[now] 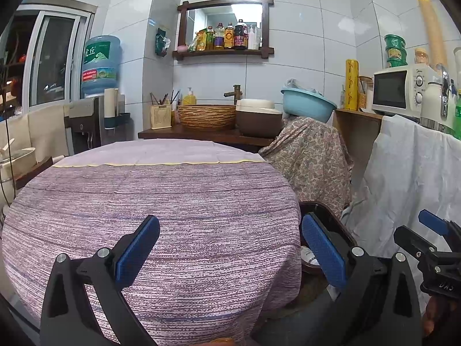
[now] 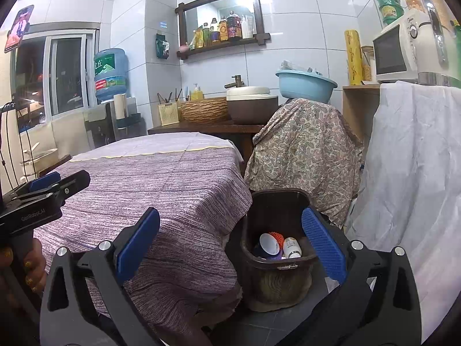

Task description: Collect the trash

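We list a table point(image 2: 161, 184) under purple cloth; right of it, a dark bin point(image 2: 276, 262) on the floor holding a cup point(image 2: 269, 243) and a bottle point(image 2: 292, 248). Our left gripper point(image 1: 230, 250) and right gripper point(image 2: 230, 245) both stand apart, empty.

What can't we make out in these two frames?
- Bin contents: in the right wrist view only a white cup, an orange net and a small white bottle show; anything deeper is hidden by its dark walls.
- Same bin in the left wrist view: mostly hidden by the tablecloth and a left hand-held gripper finger.
- Shelf bottle labels: too small to read.
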The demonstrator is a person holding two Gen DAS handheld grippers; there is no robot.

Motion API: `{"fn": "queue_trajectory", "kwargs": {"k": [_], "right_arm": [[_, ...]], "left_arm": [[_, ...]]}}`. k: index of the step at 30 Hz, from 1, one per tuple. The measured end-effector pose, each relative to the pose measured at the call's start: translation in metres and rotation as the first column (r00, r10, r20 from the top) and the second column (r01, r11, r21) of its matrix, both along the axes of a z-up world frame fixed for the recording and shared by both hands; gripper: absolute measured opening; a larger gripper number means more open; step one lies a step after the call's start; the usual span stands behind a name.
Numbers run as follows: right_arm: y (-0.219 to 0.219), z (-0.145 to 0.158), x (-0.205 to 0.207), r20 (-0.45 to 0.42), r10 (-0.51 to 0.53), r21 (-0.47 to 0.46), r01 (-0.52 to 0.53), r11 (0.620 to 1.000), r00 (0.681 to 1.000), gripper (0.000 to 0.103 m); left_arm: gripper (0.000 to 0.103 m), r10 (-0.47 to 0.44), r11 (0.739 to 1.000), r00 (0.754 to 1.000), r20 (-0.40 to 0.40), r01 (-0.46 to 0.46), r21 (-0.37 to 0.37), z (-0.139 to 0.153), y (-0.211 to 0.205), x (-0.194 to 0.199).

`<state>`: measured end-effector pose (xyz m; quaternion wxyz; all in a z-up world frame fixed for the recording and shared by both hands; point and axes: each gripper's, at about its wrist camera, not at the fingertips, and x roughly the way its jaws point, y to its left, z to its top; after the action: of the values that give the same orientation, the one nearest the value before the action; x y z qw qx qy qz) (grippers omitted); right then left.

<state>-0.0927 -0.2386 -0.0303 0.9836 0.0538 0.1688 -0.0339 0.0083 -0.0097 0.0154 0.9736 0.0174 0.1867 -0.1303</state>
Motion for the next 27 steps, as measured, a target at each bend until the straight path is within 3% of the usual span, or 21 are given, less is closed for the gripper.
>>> {"fn": "queue_trajectory", "kwargs": {"k": [27], "right_arm": [[0.0007, -0.0022, 0.0025, -0.006, 0.003, 0.002, -0.003, 1.000, 1.000, 0.097]], "left_arm": [[0.098, -0.002, 1.000, 1.000, -0.003, 0.002, -0.001, -0.0018, -0.0008, -0.0017]]}}
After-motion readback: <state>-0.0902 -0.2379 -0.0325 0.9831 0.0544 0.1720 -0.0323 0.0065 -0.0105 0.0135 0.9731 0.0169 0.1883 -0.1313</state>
